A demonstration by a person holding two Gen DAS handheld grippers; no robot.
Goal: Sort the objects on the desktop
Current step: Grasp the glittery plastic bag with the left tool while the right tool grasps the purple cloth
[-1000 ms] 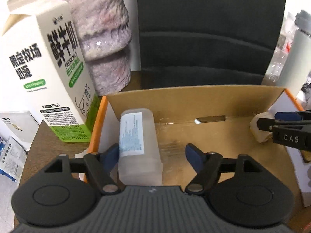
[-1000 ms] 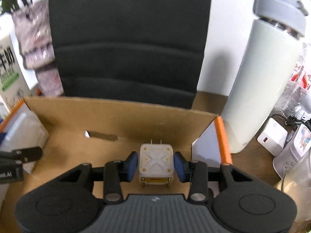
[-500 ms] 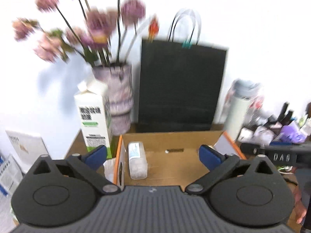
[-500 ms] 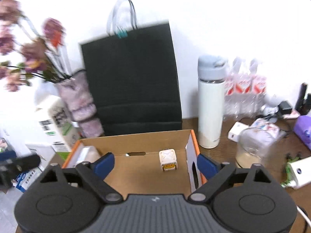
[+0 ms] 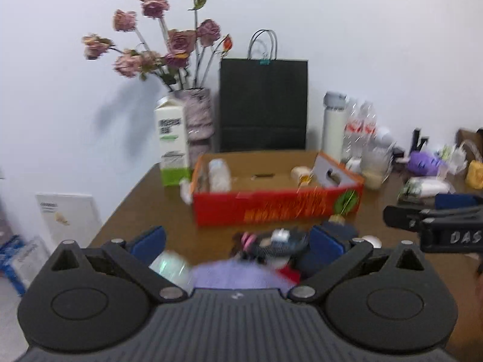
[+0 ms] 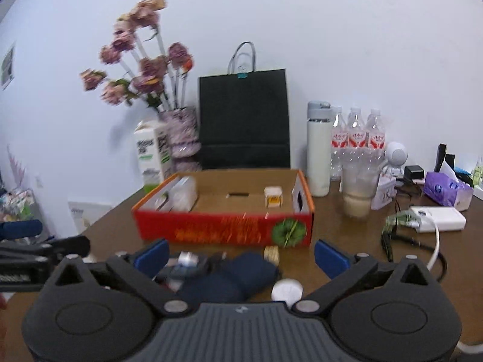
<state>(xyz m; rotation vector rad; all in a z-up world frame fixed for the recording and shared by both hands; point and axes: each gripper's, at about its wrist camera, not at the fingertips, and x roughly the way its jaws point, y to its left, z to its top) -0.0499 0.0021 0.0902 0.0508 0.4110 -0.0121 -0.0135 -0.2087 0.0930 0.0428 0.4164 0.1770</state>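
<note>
Box [image 6: 223,235] mid-table, clutter [image 6: 229,274] at near edge

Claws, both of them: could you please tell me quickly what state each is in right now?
Left claw: open, holding nothing; its jaws have just been opening.
Right claw: open, holding nothing; its jaws have just been opening.

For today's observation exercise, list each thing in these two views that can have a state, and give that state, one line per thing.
Left gripper: open, jaws just widened, gripping nothing.
Right gripper: open, jaws just widened, gripping nothing.
Red box: top open, upright on the table.
Translucent container: lying in the box's left end.
Small white cube: resting in the box's right end.
Milk carton: upright, top closed.
White flask: upright, lid on.
</note>
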